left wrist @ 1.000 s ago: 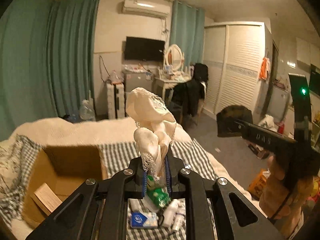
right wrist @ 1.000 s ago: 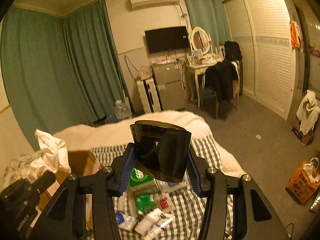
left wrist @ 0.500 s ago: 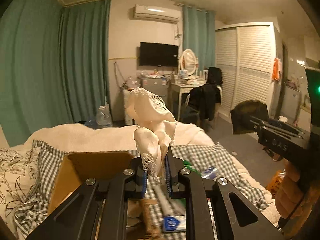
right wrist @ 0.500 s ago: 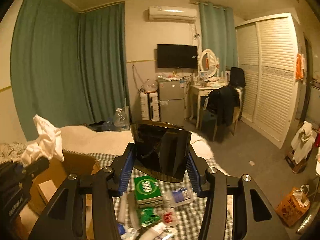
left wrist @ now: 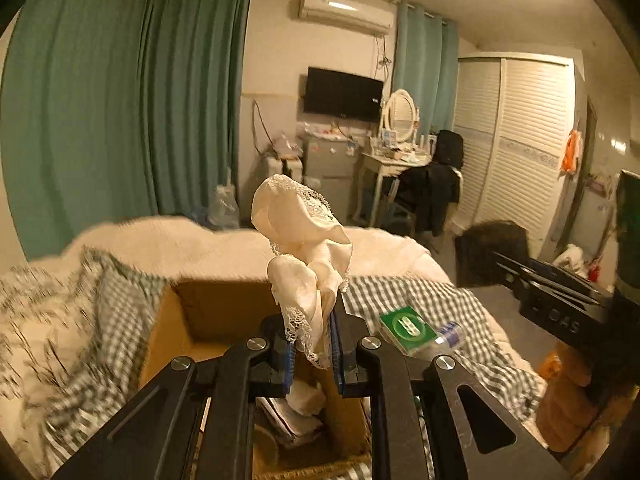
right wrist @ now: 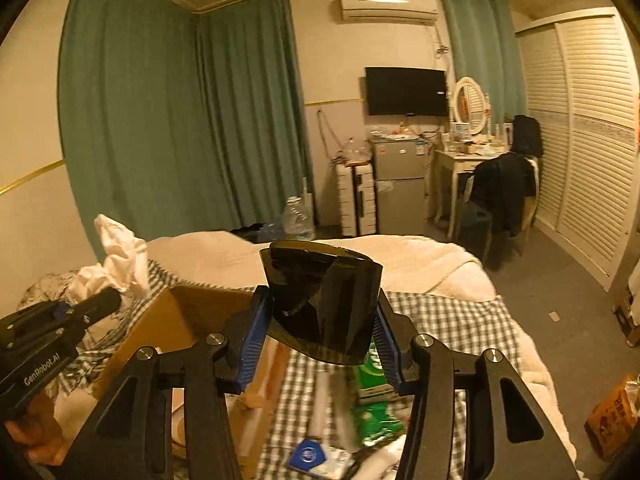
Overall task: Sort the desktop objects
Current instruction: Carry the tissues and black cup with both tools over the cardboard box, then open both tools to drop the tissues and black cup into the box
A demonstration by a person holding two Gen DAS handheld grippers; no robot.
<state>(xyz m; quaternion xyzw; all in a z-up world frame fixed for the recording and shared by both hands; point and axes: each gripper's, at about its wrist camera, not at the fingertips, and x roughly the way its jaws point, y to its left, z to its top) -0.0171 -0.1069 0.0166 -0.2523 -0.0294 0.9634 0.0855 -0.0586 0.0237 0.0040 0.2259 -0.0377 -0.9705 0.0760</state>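
Note:
My left gripper is shut on a cream lace-edged cloth that stands up from its jaws, held above the open cardboard box. The cloth and left gripper also show at the left of the right wrist view. My right gripper is shut on a dark glossy folded object, held above the checked bedspread, right of the box. The right gripper shows at the right of the left wrist view.
A green box, a small blue-labelled bottle, green packets, tubes and a blue-and-white packet lie on the bedspread. The box holds papers and a white item. A white blanket lies beyond. Floor and a bag are to the right.
Both grippers have moved left and tilted toward the cardboard box, which now lies under the left gripper. Each keeps its hold: cloth in the left, dark object in the right.

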